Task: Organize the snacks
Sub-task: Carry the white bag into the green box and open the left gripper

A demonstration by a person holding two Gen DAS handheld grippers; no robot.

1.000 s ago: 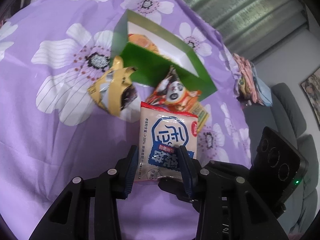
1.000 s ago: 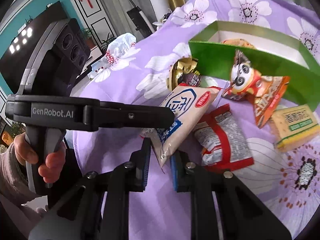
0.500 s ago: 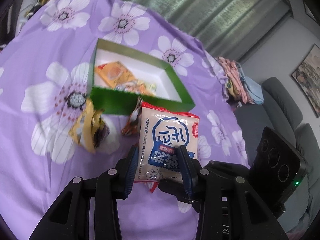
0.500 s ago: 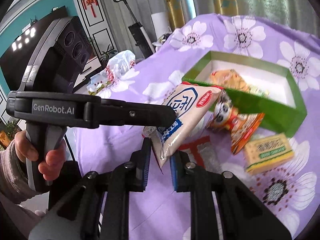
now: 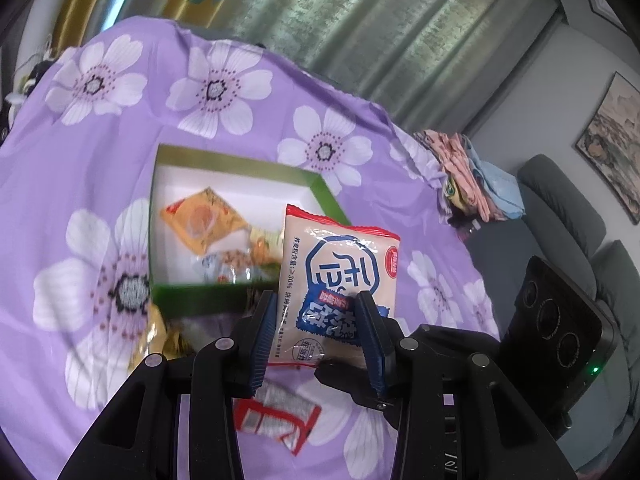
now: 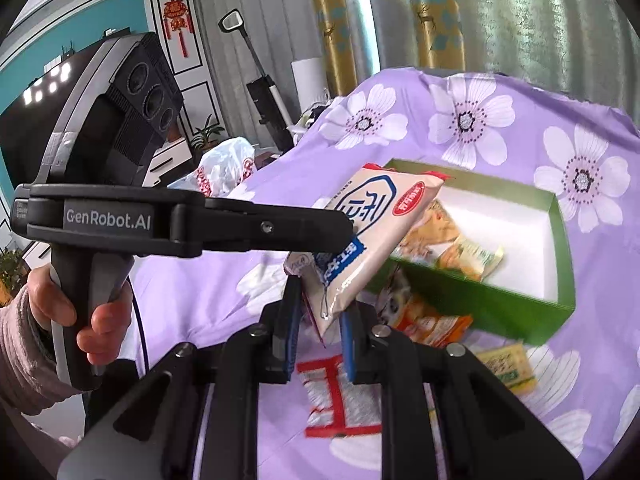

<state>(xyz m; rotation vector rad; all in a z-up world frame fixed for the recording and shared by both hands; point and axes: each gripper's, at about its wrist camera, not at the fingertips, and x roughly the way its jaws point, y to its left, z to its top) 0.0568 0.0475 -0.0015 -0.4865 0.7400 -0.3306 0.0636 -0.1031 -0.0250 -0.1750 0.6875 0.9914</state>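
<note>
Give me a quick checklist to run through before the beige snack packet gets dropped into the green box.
1. Left gripper shut on the beige snack packet with blue print: ok.
2. Right gripper shut on the same packet's lower end: ok.
3. Packet lifted clear of the purple flowered tablecloth: ok.
4. Free white floor left in the green cardboard box on its far side: ok.
5. Packet fully over the box opening: not ok, in the right wrist view only its upper end overlaps the near corner.
6. Loose snacks outside the box, such as the red and white packet, out of the drop path: ok.
</note>
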